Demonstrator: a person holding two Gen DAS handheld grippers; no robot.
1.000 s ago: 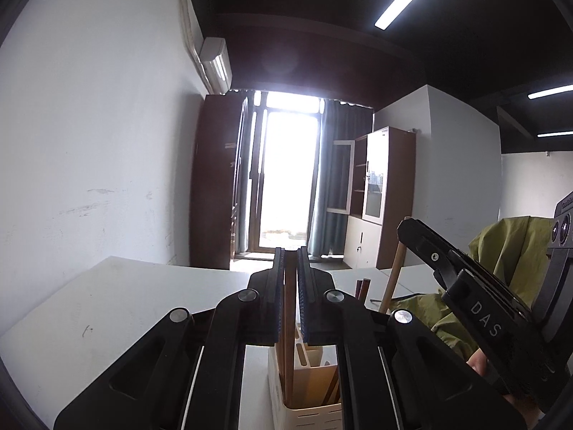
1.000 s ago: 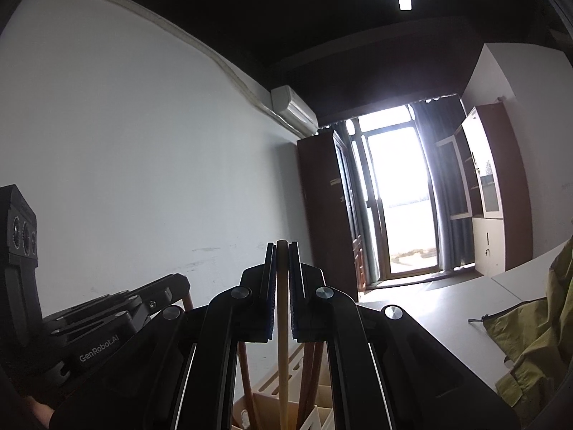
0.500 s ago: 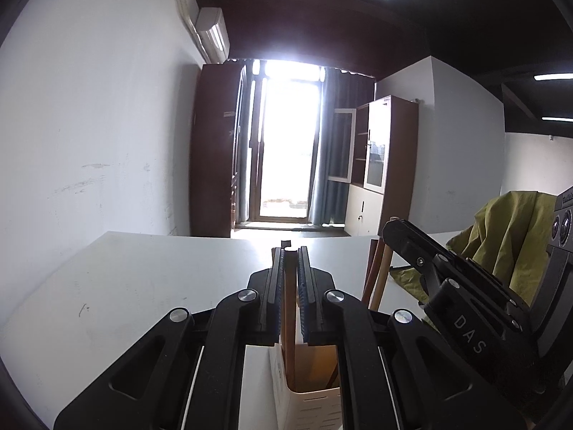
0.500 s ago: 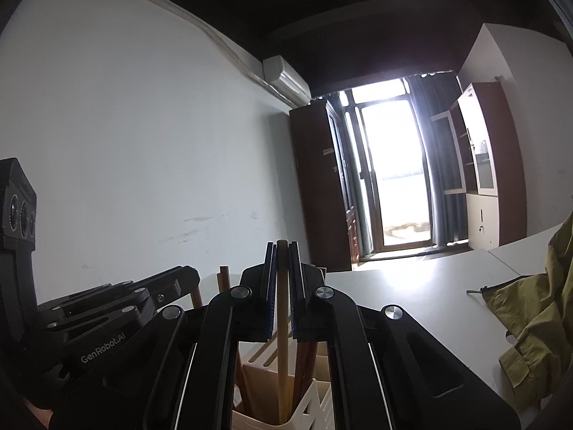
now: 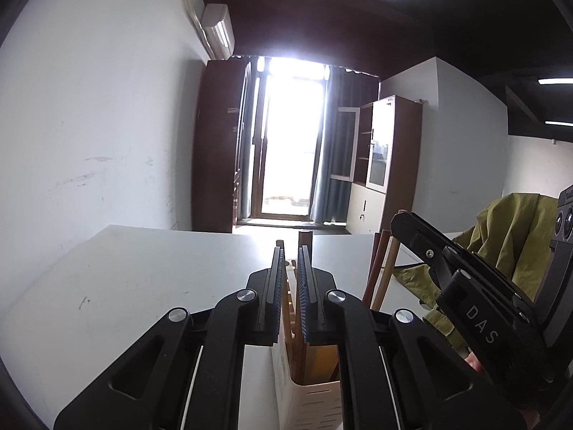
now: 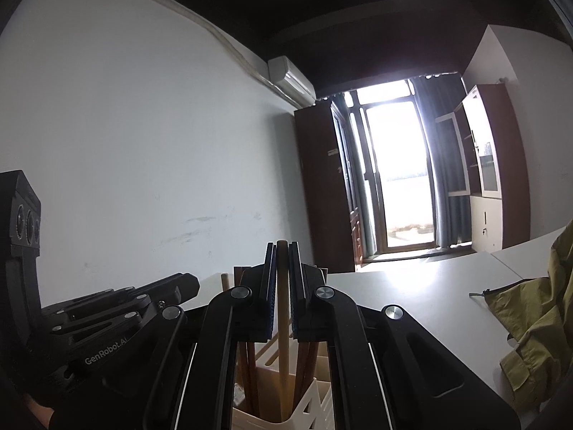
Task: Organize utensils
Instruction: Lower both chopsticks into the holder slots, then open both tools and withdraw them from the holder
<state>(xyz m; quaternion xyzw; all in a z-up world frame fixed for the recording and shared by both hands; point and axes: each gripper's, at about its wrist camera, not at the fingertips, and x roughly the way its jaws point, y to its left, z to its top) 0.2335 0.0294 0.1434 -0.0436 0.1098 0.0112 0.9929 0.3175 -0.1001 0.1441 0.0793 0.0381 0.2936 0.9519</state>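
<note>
wooden utensil now stands free in the caddy as your left hand-held gripper has released it; right hand-held gripper still grasps its light stick.

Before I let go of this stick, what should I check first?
1. Right gripper holding the wooden handle: ok, shut on it.
2. Handle's lower end inside the holder: ok, it runs down past the rim.
3. Handle touching the holder's bottom: cannot tell, hidden.
4. Left gripper open: ok, a gap shows between its pads.
5. Holder upright on the table: ok, as far as it shows.
6. Green jacket out of the way: ok, it lies off to the right.
</note>
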